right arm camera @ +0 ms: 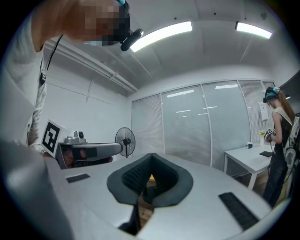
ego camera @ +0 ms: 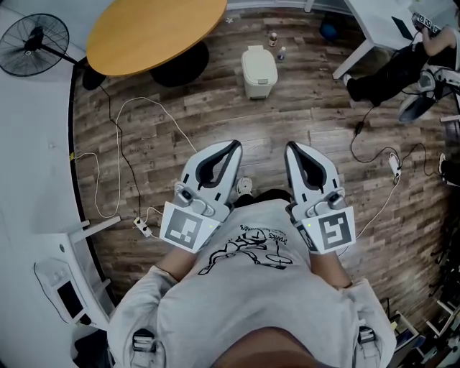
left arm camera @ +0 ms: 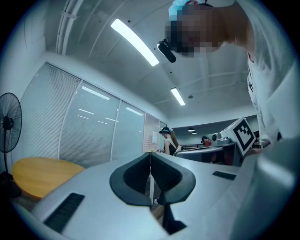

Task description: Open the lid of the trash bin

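A small cream trash bin (ego camera: 259,70) stands on the wood floor well ahead of me, its lid down. My left gripper (ego camera: 235,146) and right gripper (ego camera: 292,147) are held close to my chest, side by side, far short of the bin. Both point upward and forward. In the left gripper view the jaws meet at their tips with nothing between them (left arm camera: 150,154). The right gripper view shows the same, tips together and nothing held (right arm camera: 152,155). The bin does not appear in either gripper view.
A round wooden table (ego camera: 154,32) stands to the far left, with a floor fan (ego camera: 32,44) beside it. White and black cables (ego camera: 126,172) trail over the floor. Another person (ego camera: 402,65) is at a white desk (ego camera: 374,21) on the far right. Two small bottles (ego camera: 277,44) stand behind the bin.
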Demonstrator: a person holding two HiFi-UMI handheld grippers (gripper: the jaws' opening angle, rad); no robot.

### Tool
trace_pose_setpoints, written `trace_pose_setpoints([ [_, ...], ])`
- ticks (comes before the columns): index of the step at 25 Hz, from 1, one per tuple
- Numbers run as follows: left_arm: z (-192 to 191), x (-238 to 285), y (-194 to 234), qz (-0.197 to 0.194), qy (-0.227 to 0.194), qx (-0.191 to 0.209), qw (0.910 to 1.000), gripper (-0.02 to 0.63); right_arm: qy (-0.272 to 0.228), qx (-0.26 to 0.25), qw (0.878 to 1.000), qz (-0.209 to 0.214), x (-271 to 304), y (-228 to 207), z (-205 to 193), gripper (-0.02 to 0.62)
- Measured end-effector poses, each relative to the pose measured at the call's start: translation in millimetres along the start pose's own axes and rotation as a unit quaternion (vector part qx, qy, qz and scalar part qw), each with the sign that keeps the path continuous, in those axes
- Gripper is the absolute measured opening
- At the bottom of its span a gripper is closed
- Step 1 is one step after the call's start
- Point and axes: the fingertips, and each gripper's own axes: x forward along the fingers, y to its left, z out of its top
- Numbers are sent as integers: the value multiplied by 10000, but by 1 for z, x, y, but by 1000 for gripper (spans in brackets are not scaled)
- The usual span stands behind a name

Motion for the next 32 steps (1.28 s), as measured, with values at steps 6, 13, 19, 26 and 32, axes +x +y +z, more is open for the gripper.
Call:
trace_pose_setpoints([
  [6, -11, 16, 15, -50, 98, -111, 9999, 18, 4, 79, 10000, -54, 19, -16, -3, 5],
  [13, -10, 55, 37, 39, 45, -88, 9999, 19, -78, 102, 9999, -22, 48, -51, -1, 5],
  [19, -9, 101, 56, 123, -22, -17, 9999, 18, -143, 100, 9998, 46, 77, -94, 2, 5],
  [26, -9, 176, 74, 113, -77, 20, 9999, 18, -203, 139, 9997, 34, 111, -166, 7, 5],
  [32, 9, 238, 91, 142, -444, 163, 9988, 18, -191, 110, 9997, 131, 144, -221, 14, 5],
])
